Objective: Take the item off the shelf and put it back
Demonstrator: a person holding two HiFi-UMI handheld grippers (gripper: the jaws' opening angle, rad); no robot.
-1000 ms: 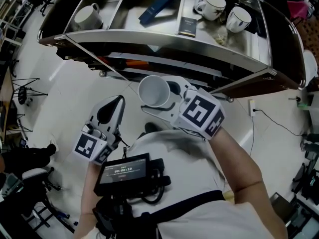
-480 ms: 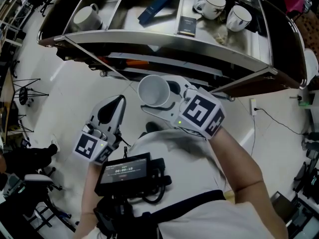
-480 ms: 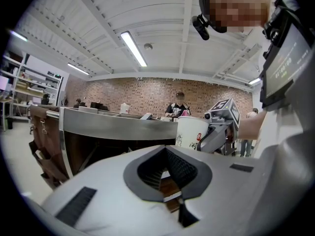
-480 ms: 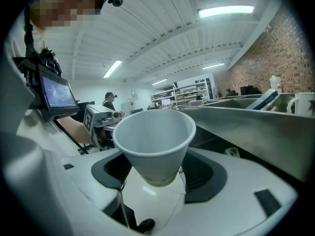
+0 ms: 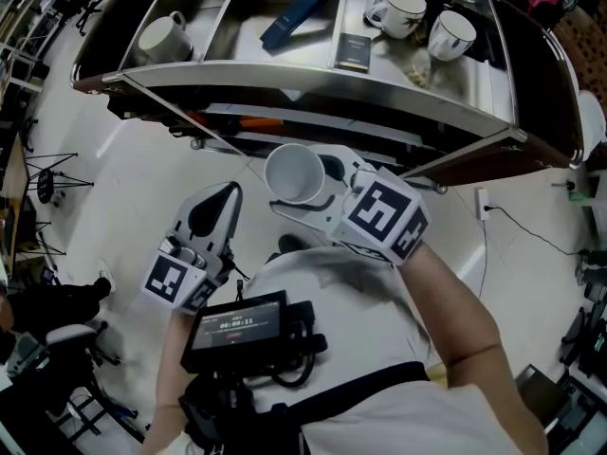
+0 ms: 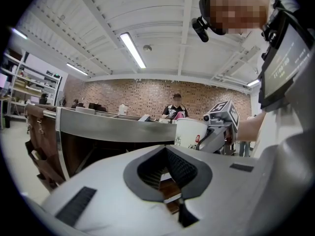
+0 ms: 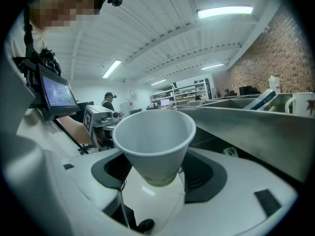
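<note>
A white paper cup point(image 5: 292, 172) hangs upright in front of the steel shelf point(image 5: 313, 72), below its top level. My right gripper point(image 5: 305, 191) is shut on the cup's lower part, mouth upward. In the right gripper view the cup point(image 7: 153, 140) stands between both jaws of my right gripper point(image 7: 157, 175). My left gripper point(image 5: 218, 200) sits lower left, shut with nothing in it. The left gripper view shows my left gripper point(image 6: 165, 149) with its jaw tips together, and the cup point(image 6: 190, 134) beyond them.
On the shelf's top stand a white mug point(image 5: 163, 34) at the left and two mugs point(image 5: 403, 11) point(image 5: 452, 36) at the right. A long blue box point(image 5: 305, 8) and a small dark box point(image 5: 357, 50) lie between them. A person stands behind the shelf point(image 6: 174, 113).
</note>
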